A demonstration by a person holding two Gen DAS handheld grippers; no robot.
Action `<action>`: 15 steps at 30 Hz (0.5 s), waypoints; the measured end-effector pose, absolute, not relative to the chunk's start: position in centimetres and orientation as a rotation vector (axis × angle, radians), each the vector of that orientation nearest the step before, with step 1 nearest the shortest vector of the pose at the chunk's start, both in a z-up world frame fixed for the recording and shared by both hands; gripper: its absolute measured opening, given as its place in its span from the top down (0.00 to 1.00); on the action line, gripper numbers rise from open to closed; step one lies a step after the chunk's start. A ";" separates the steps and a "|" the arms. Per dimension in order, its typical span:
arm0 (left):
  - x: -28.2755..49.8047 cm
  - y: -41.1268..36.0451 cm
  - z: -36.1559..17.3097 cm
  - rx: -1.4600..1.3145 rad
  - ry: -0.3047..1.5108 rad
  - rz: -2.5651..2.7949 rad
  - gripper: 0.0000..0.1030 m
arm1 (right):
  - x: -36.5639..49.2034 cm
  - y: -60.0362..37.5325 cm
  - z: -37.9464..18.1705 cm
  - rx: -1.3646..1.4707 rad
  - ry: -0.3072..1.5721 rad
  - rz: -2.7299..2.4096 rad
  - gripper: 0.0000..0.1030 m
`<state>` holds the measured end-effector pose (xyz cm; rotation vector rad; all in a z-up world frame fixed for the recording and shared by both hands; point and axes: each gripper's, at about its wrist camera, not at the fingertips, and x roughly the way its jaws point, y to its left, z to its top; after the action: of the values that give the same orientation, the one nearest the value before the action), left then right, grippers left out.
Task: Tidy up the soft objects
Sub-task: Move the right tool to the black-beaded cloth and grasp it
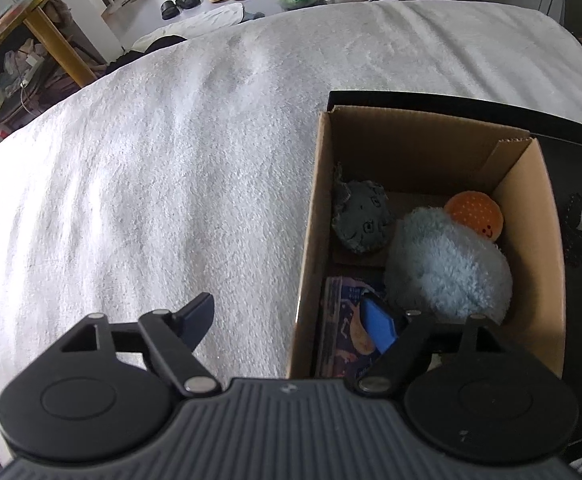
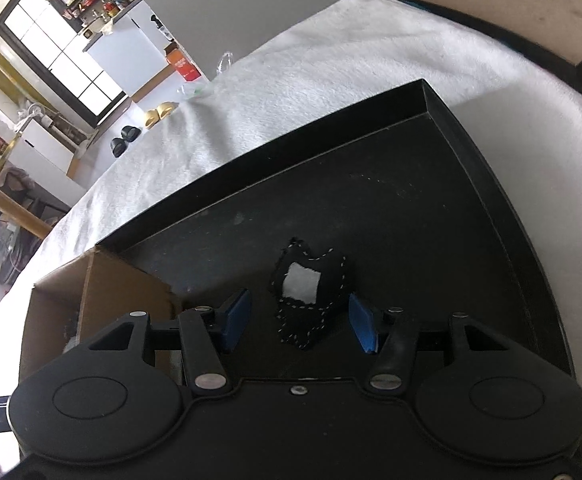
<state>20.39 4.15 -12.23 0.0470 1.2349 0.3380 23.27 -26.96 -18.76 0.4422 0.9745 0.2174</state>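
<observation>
With both grippers open, the right gripper (image 2: 299, 324) straddles the black stitched felt piece (image 2: 307, 300) lying flat mid-tray (image 2: 491, 184) beside the cardboard box (image 1: 311, 240), and the left gripper (image 1: 291, 320) idles; thin felt may slip the pads

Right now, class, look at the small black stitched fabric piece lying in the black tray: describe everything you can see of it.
The black fabric piece is small, flat and irregular in outline, with pointed corners. It looks like felt or soft cloth, edged with white dashed stitching, with a white square patch near its middle. It lies flat on the floor of the black tray, apart from the cardboard box. The right claw stands open around it, one blue pad on each side; neither pad visibly grips it.
</observation>
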 end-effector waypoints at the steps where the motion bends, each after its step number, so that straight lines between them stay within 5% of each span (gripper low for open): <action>1: 20.5 4.1 -12.2 0.052 1.236 0.343 0.24 | 23.4 -27.0 -19.0 0.441 0.976 0.216 0.47; 10: 20.8 3.6 -12.2 0.073 1.246 0.358 0.24 | 24.4 -26.9 -20.1 0.437 0.957 0.202 0.47; 12: 20.7 3.5 -12.2 0.074 1.247 0.360 0.24 | 24.6 -26.8 -20.2 0.435 0.945 0.205 0.54; 13: 20.7 3.4 -12.2 0.075 1.247 0.360 0.24 | 24.7 -26.8 -20.2 0.430 0.944 0.205 0.72; 15: 20.6 3.4 -12.2 0.074 1.248 0.358 0.24 | 24.7 -26.8 -20.4 0.410 0.953 0.208 0.75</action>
<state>20.60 3.37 -12.15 0.0741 1.2479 0.3579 24.73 -26.81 -20.43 0.4097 0.9529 0.2076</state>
